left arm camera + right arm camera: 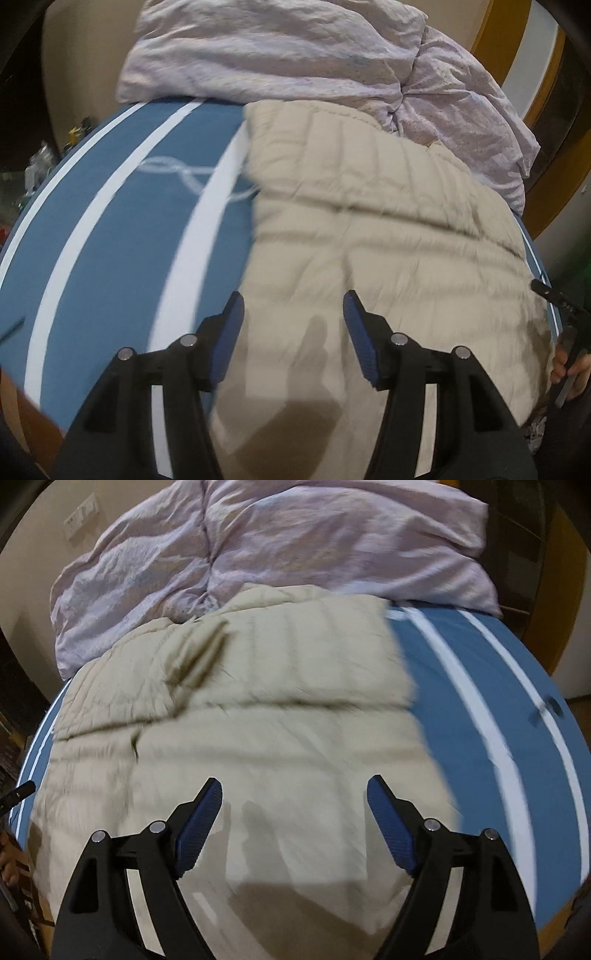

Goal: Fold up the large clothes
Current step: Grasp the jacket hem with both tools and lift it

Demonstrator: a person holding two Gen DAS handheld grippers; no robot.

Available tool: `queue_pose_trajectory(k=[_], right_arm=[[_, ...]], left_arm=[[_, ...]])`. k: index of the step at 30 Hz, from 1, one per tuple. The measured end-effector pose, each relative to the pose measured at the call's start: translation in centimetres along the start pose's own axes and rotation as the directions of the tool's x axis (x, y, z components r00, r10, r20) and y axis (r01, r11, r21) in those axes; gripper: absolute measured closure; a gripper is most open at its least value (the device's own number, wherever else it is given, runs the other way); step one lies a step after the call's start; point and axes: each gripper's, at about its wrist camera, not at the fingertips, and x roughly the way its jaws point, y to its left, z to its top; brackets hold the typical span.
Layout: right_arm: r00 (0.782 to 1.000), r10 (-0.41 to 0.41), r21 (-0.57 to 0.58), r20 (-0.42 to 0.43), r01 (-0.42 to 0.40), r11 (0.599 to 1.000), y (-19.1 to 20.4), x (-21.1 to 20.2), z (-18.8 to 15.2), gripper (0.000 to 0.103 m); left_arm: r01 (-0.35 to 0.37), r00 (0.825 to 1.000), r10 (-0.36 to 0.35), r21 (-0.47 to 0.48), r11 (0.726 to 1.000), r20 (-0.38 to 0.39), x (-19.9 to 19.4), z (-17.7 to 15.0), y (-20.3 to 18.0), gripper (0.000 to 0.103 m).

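A large beige quilted garment (388, 229) lies spread flat on a blue bed sheet with white stripes (118, 221). It also shows in the right wrist view (258, 720), with a rumpled fold near its upper left. My left gripper (293, 306) is open and empty, hovering above the garment's near left part. My right gripper (295, 794) is open and empty above the garment's near middle. Both cast shadows on the cloth.
A crumpled lilac duvet (295, 55) lies piled at the bed's far end, also in the right wrist view (277, 542). The striped sheet (498, 701) lies bare right of the garment. The other gripper's tip (554, 295) shows at the right edge. Wooden furniture stands beyond the bed.
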Motion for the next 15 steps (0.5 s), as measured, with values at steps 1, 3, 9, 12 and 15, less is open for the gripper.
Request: queue_pose_trajectory(k=[1,3,9,12,15], right_arm=[[1.000,0.001,0.011,0.008,-0.001,1.000,-1.2,-1.1,-1.1,0.021],[1.000,-0.009,0.031,0.021,0.008,0.999,-3.1,-2.8,-2.9,0.021],[1.000,-0.020,0.075,0.005,0.020,0.997,-6.3,-4.8,-7.1,0.021],[1.000,0.000,0.084,0.018,-0.002,0.996,-6.8,-5.5,-8.4,0.021],[0.999,0.024,0.080,0.040,-0.027,0.996,-6.9,-6.0,-9.5,0.021]], left_arm=[[0.004,1.000,-0.004,-0.006,1.000,-0.001,-0.6,-1.0,0.7,0.047],[0.011,1.000,-0.011,-0.019,1.000,-0.004,-1.4,-2.5,1.5,0.047],[0.024,1.000,-0.025,-0.052,0.998,-0.011,-2.2,-5.8,3.0,0.047],[0.042,0.999,-0.043,-0.067,0.997,-0.005,-2.6,-6.8,3.5,0.047],[0.066,0.998,-0.065,-0.077,0.995,0.015,-3.1,-7.7,3.7,0.047]])
